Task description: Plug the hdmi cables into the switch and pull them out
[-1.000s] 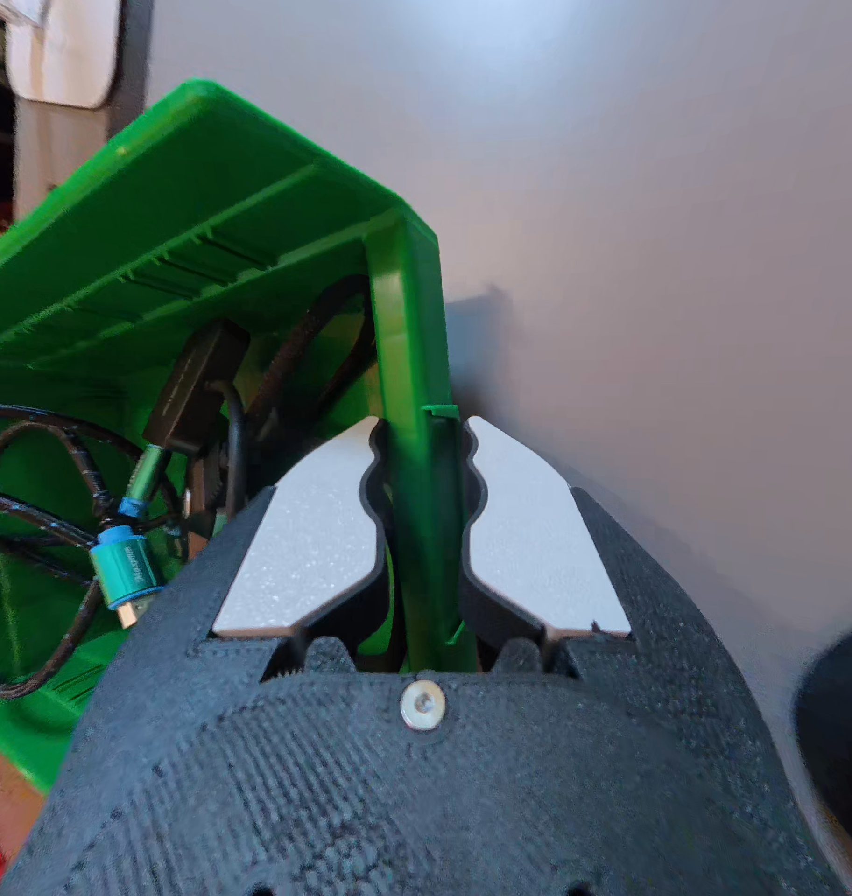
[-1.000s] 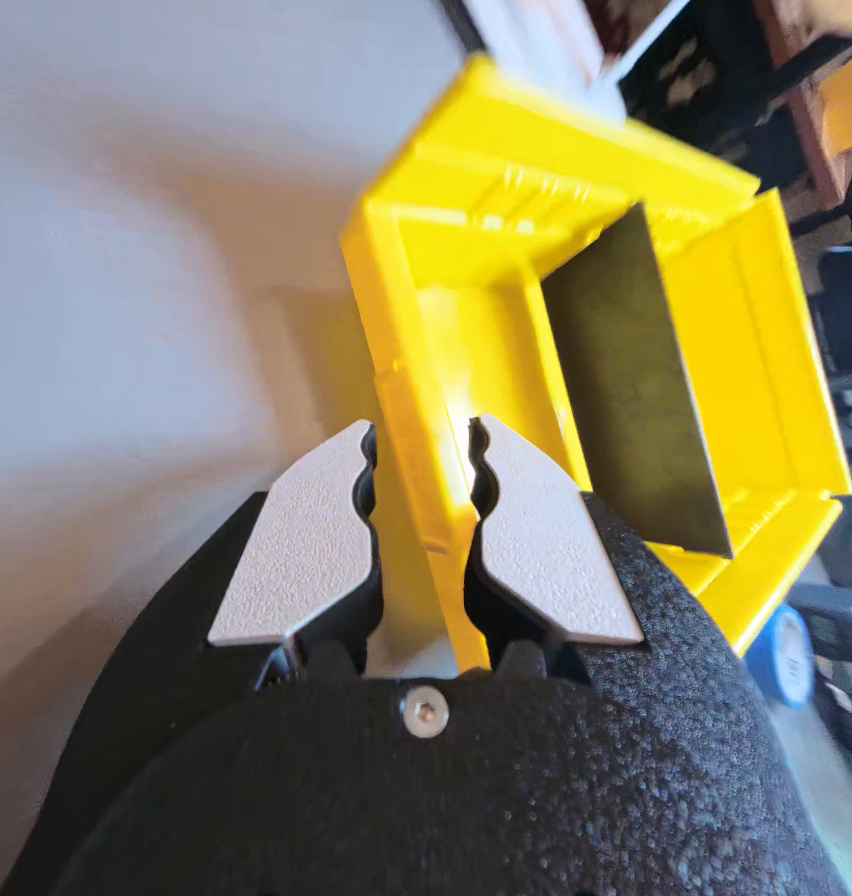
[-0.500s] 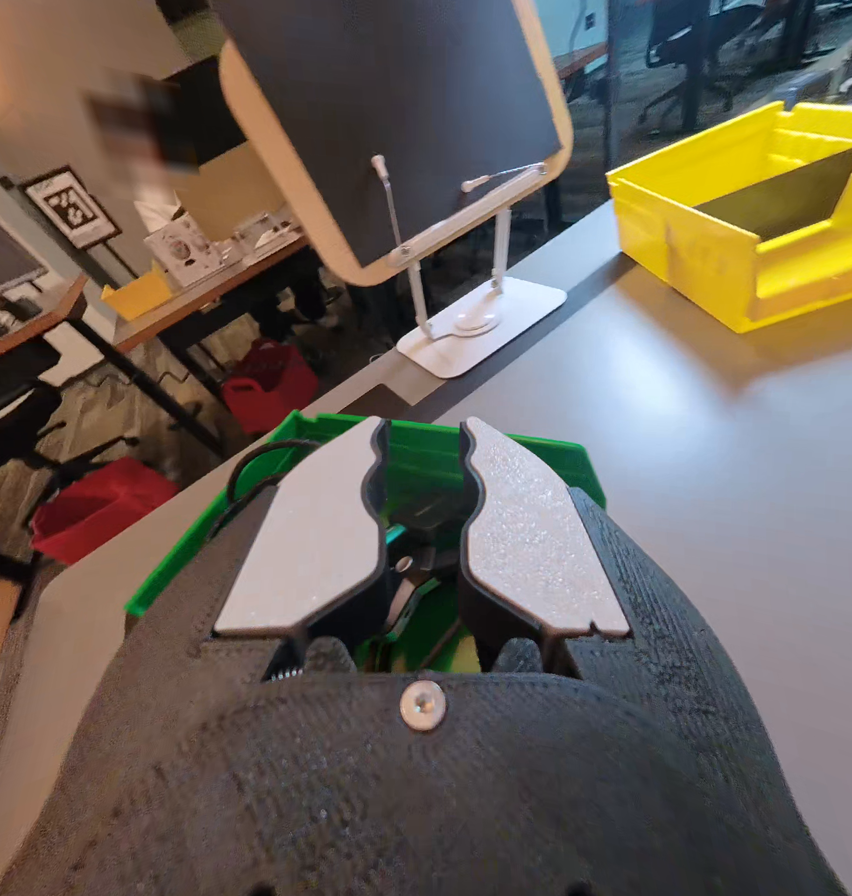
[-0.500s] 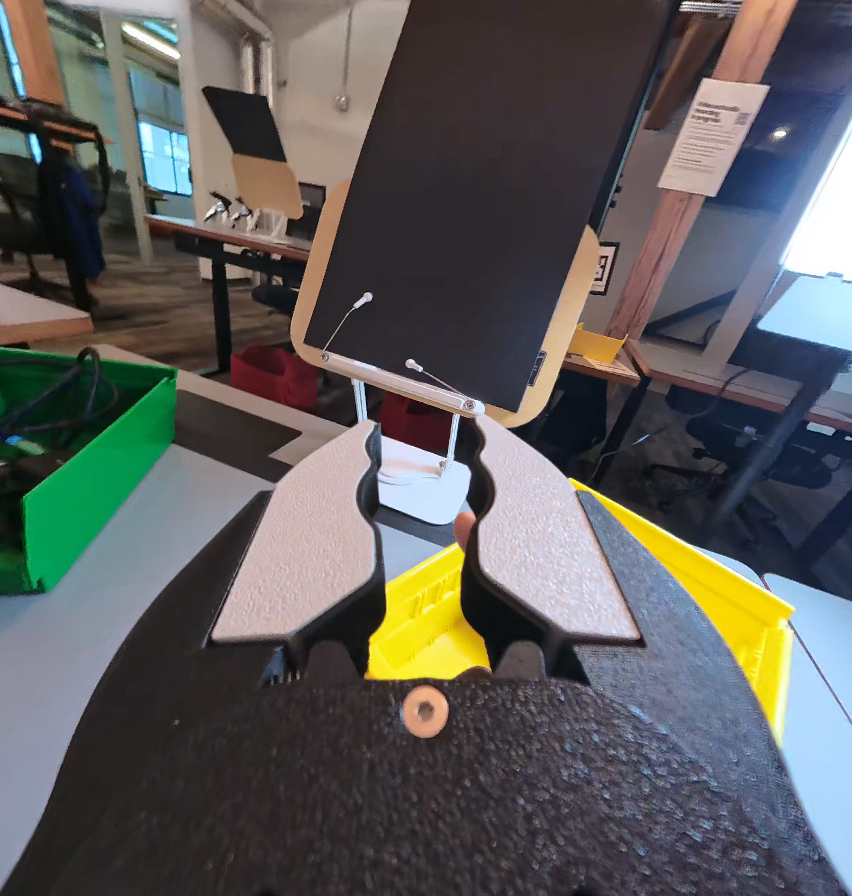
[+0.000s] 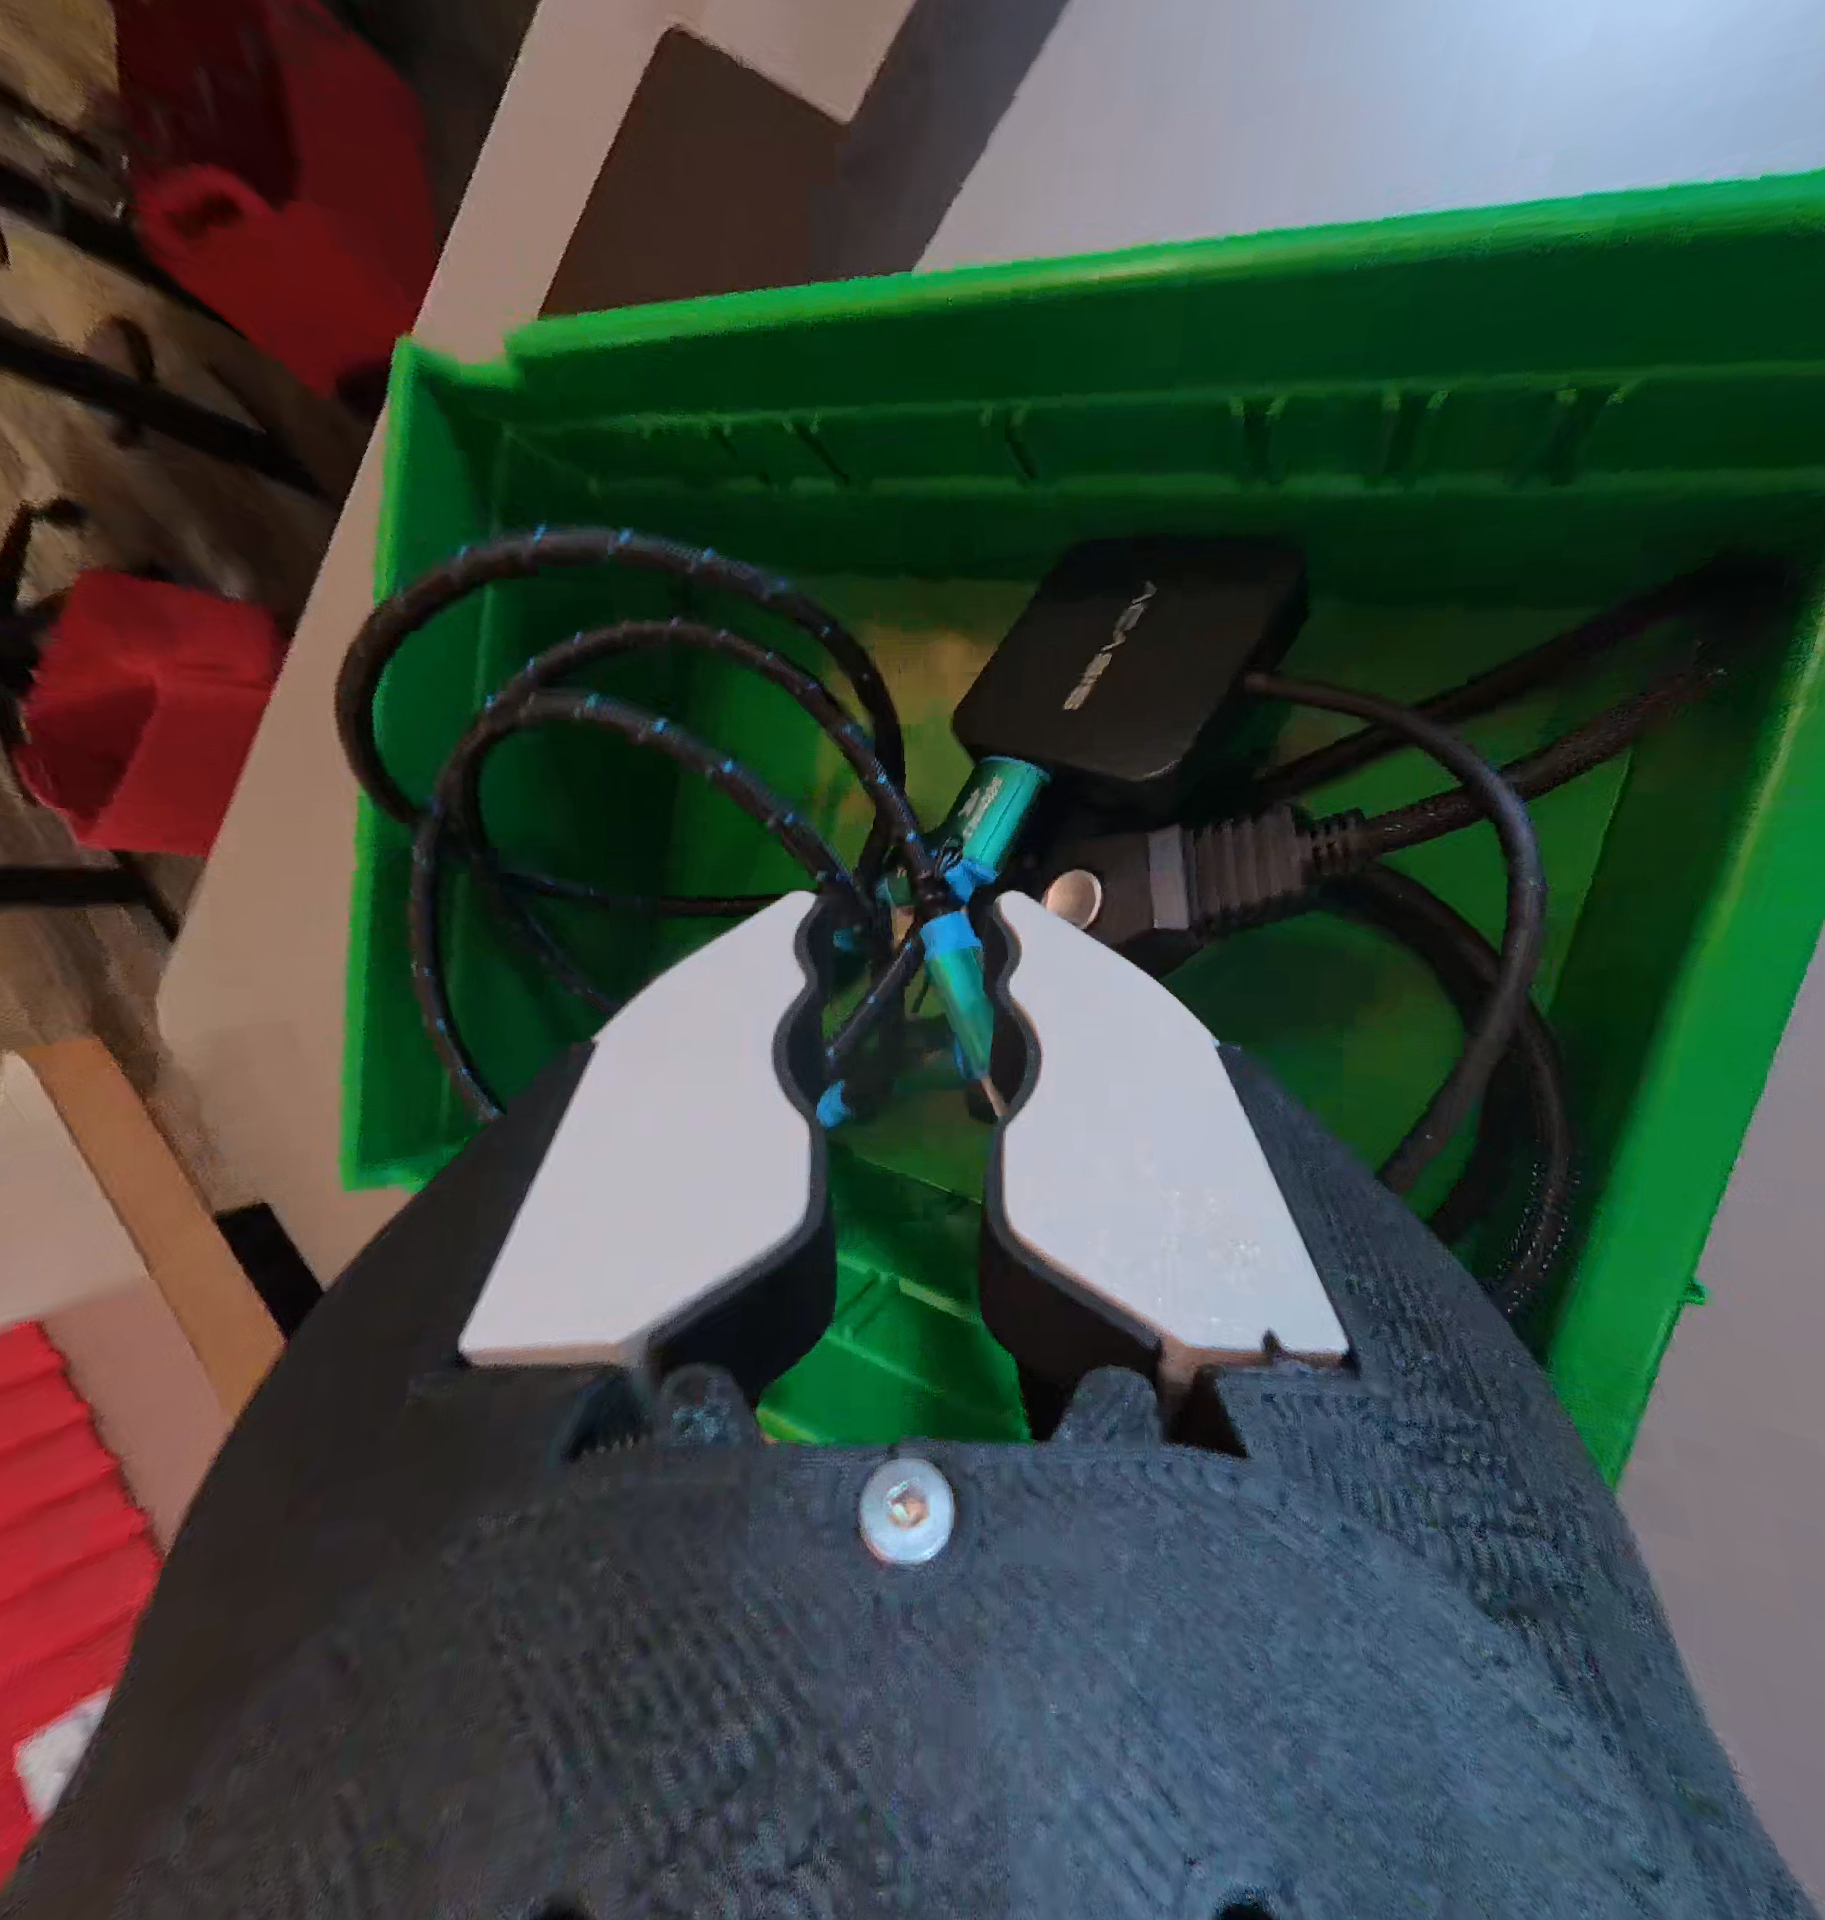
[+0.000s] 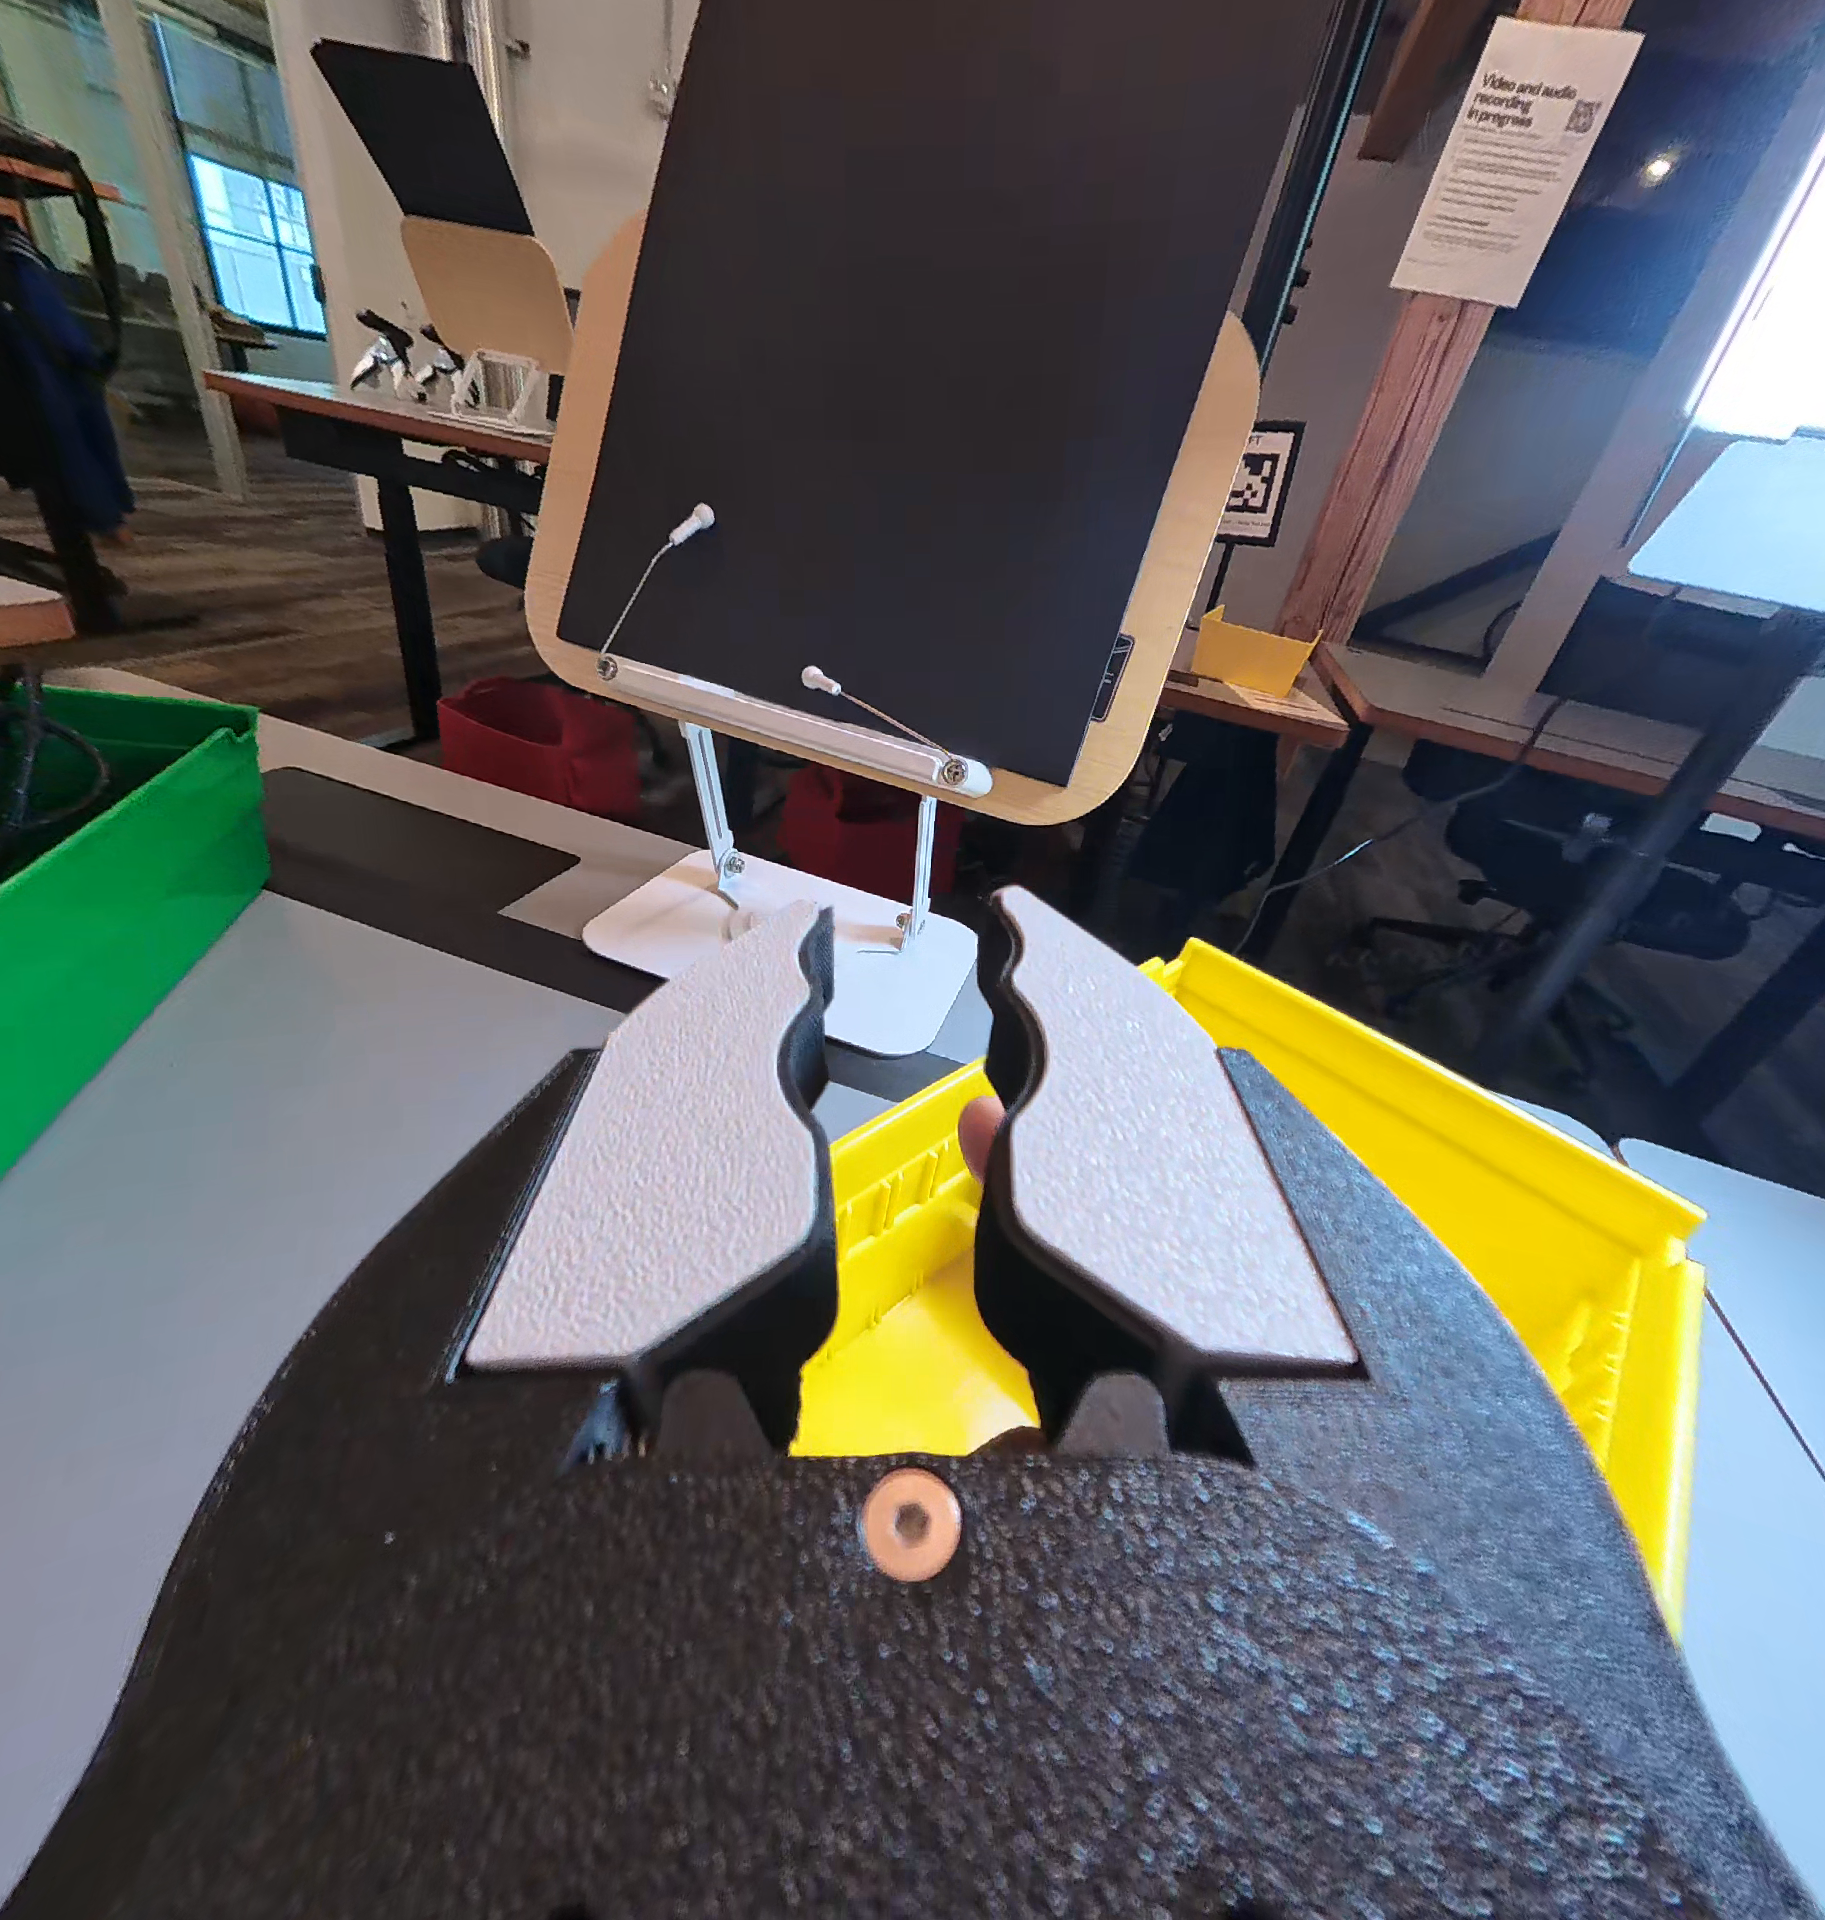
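The black switch [image 5: 1131,665], a flat box with rounded corners and pale lettering on its top, lies in the far part of the green bin [image 5: 991,416], leaning over the cable ends. Just near it, a black HDMI plug [image 5: 1214,862] with a ribbed strain relief lies on the bin floor, its braided black cable [image 5: 1510,1039] looping round the right side. To the left, thinner black cables flecked with blue [image 5: 617,644] arch up in loops, ending in teal metal connectors [image 5: 996,810] that also carry small lettering. The left gripper [image 5: 908,914] hangs above the bin, its fingers a narrow gap apart and holding nothing, with a teal connector seen between the tips. The right gripper [image 6: 903,909] is likewise narrowly parted and empty, poised over the yellow bin [image 6: 1407,1132] at the right of the grey table [image 6: 264,1091]. Beyond stands a dark panel on a white stand [image 6: 783,951], and a printed notice [image 6: 1510,156] hangs on a far wooden post.
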A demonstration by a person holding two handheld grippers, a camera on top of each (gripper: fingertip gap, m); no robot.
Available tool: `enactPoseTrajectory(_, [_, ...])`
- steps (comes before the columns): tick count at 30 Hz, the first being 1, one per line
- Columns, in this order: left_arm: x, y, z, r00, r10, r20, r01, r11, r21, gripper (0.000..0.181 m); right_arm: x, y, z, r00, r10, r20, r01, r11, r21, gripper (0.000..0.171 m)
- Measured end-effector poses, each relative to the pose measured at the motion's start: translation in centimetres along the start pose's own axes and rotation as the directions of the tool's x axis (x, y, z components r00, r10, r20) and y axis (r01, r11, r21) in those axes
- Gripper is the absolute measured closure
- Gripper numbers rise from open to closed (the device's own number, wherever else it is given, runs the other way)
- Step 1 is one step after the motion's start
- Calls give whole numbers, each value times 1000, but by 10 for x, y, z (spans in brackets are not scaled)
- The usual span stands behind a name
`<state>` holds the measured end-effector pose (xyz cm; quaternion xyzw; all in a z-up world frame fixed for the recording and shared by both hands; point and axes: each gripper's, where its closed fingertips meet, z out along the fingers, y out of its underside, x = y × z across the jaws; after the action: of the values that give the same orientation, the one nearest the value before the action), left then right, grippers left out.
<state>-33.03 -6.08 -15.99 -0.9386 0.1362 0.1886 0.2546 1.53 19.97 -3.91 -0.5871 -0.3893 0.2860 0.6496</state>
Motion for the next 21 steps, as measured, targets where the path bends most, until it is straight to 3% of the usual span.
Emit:
enactPoseTrajectory(1, [5, -5, 0, 998, 56, -11, -56, 998, -11, 155, -1, 2, 1, 1000, 1, 4, -1, 1000, -3, 145])
enactPoseTrajectory(4, [21, -7, 5, 972, 229, -52, -234, 964, -125, 155, -8, 7, 5, 999, -1, 37, 1, 1000, -13, 146])
enactPoseTrajectory(8, [22, 4, 17, 886, 455, -89, -457, 823, -336, 150, -17, 11, 5, 997, -55, 52, 56, 998, -16, 146])
enactPoseTrajectory(13, [14, 6, 35, 802, 581, -136, -582, 710, -396, 151, -23, 9, 5, 993, -107, 48, 107, 994, 3, 146])
enactPoseTrajectory(21, [14, 8, 39, 812, 563, -154, -577, 735, -356, 165, -30, 13, 7, 986, -155, 68, 155, 988, 3, 146])
